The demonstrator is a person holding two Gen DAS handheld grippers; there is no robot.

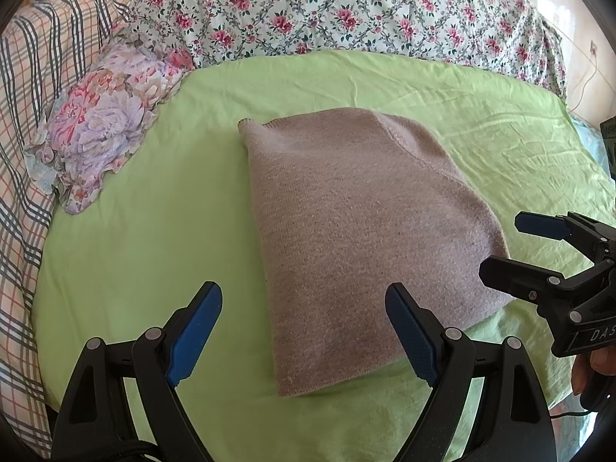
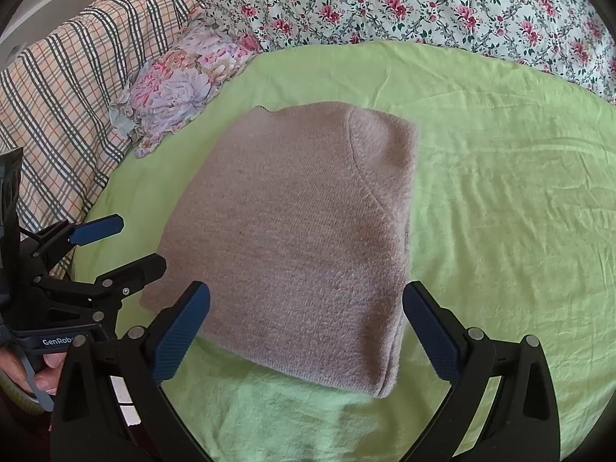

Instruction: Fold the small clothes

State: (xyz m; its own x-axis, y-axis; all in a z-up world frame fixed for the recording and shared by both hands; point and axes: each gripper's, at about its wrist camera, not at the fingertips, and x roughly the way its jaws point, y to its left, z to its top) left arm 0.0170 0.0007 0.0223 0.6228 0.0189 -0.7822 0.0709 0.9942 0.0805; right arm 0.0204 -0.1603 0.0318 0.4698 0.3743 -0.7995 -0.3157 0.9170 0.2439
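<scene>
Left wrist: folded sweater [image 1: 354, 238] ahead of open left claw [image 1: 304, 304], untouched.

Folded knit garment [image 1: 358, 238]: layers underneath hidden, sleeves tucked out of sight; garment type not clear.
Left gripper [image 1: 304, 331]: body cut off by bottom edge in own view.
Right gripper [image 2: 306, 331]: same, base lost below frame.
Hand [image 2: 23, 369] on left gripper: only fingertips show at picture edge.
Checked blanket [image 1: 34, 123]: runs off left edge.
Floral duvet [image 1: 346, 4]: top cropped by fisheye rim.
Printed label on gripper body: cut short, unreadable in full.
</scene>
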